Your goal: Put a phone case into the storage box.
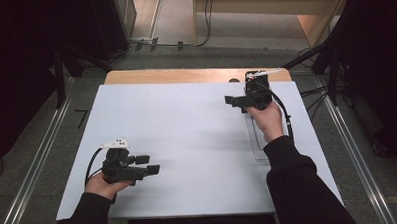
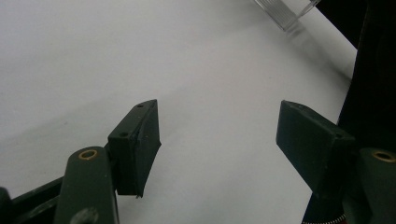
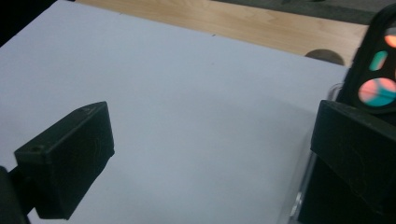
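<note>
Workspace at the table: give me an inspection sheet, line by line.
Surface: white board on a wooden table; the wood shows along the far edge.
Job's things: clear plastic tray at the board's right side, partly under the right hand; its contents cannot be told.
Clutter: a dark object with coloured round patches at the right edge of the right gripper view; what it is cannot be told.
Grippers: left gripper near the front left, jaws open, nothing between them; right gripper at the far right, jaws open and empty.
Cables: one trails from each gripper; more lie on the floor beyond the table.
Surroundings: grey floor, metal rails on both sides, dark stands.
</note>
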